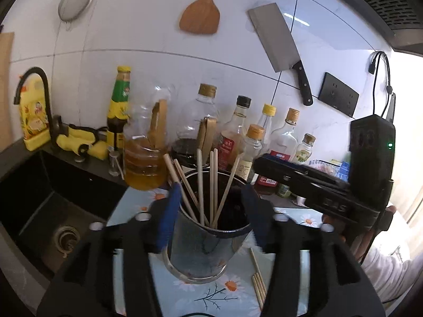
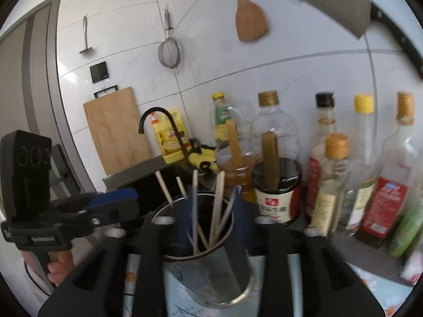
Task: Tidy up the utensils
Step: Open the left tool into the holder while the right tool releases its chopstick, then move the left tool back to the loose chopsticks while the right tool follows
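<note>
1. Metal cup [image 1: 203,243] stands on the flowered mat [image 1: 211,295], just right of the black sink [image 1: 47,206]. It serves as the holder: several chopsticks [image 1: 211,185] stand in it, tips down, fanned against the rim.
2. Loose chopsticks [image 1: 257,282] lie flat on the mat, near right of the cup, touching each other. My reading: these are what remains to be gathered.
3. Left gripper [image 1: 211,216]: fingers [image 1: 169,216] spread, one on each side of the cup's upper wall. Contact with the wall I cannot confirm; probably bracing the cup so it stays upright.
4. Right gripper [image 2: 214,224]: fingers [image 2: 242,224] parted, straddling the cup mouth from its side. Whether they pinch a stick I cannot tell; blur hides it.
5. Behind: row of sauce bottles [image 2: 330,174], far against the tiled wall, clear of both tools.
</note>
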